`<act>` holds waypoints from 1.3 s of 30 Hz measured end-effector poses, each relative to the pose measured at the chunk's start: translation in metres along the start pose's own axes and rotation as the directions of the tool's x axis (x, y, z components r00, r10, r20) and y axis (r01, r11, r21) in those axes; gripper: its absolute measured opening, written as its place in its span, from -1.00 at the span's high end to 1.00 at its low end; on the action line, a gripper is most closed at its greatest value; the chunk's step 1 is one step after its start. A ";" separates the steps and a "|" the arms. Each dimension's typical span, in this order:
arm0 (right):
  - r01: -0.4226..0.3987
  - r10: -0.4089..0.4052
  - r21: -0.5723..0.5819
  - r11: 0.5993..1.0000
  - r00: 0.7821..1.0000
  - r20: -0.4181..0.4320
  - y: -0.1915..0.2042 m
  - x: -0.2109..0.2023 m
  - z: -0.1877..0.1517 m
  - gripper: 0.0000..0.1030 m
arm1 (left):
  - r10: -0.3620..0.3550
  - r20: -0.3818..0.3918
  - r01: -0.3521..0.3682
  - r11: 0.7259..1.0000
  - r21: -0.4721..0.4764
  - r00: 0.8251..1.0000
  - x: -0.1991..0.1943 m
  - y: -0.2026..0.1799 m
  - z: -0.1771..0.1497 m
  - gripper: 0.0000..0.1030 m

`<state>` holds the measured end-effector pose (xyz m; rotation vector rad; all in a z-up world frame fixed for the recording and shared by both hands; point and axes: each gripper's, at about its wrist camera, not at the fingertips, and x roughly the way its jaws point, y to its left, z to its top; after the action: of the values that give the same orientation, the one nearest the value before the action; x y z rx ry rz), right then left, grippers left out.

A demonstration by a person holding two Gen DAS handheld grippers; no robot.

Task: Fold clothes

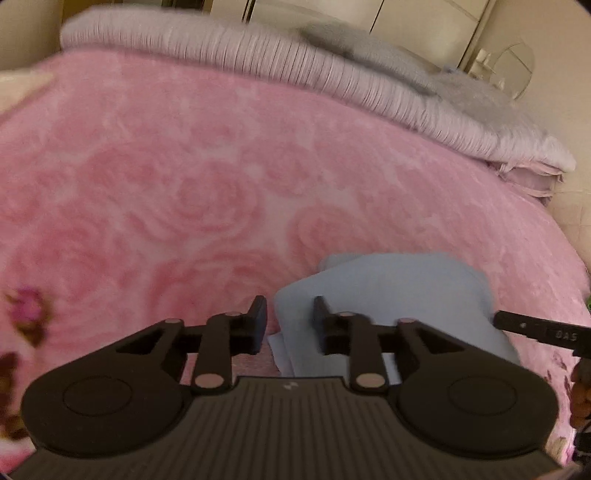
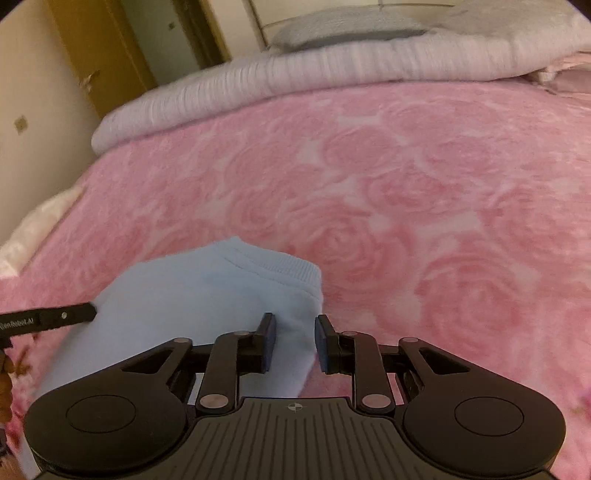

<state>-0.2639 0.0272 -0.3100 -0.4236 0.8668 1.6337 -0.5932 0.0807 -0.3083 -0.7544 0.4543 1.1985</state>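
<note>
A light blue garment (image 1: 399, 291) lies folded into a compact bundle on the pink rose-patterned blanket (image 1: 184, 177). It also shows in the right wrist view (image 2: 192, 295), with a ribbed cuff or hem at its far edge. My left gripper (image 1: 290, 317) is open and empty, its jaws straddling the garment's left edge. My right gripper (image 2: 293, 332) is open and empty over the garment's right edge. A finger of the right gripper (image 1: 535, 330) shows at the right in the left wrist view; a finger of the left gripper (image 2: 55, 317) shows at the left in the right wrist view.
A rolled pale lilac quilt (image 1: 295, 70) with grey pillows (image 2: 347, 29) lies along the far side of the bed. Cream cupboards (image 1: 424, 18) and a yellow door (image 2: 99, 55) stand beyond. The bed edge drops off at the right (image 1: 569, 206).
</note>
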 end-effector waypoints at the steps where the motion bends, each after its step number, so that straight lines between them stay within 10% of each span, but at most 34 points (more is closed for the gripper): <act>1: -0.015 0.015 0.007 1.000 1.000 0.020 0.001 -0.014 -0.004 0.55 | -0.009 0.024 0.009 1.000 -0.001 1.000 -0.014 -0.002 -0.001 0.68; 9: -0.077 0.079 -0.065 0.995 0.997 0.026 0.033 -0.091 -0.070 0.55 | -0.101 0.001 0.101 0.991 0.086 0.995 -0.076 -0.036 -0.049 0.72; 21: 0.008 -0.014 -0.075 0.997 0.996 -0.088 0.051 -0.099 -0.101 0.50 | 0.041 -0.071 -0.036 0.998 0.058 0.997 -0.088 -0.059 -0.080 0.67; 26: 0.029 -0.031 -0.028 0.999 0.996 -0.082 0.048 -0.124 -0.114 -0.03 | 0.083 -0.090 -0.075 0.994 0.083 0.993 -0.112 -0.075 -0.099 0.55; 39: 0.050 -0.047 0.039 0.998 0.995 -0.083 0.051 -0.169 -0.137 -0.36 | 0.172 -0.099 -0.155 0.975 0.159 0.980 -0.156 -0.107 -0.138 0.37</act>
<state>-0.2936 -0.1899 -0.2688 -0.4826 0.9426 1.5606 -0.5324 -0.1419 -0.2662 -0.6652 0.7037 1.2631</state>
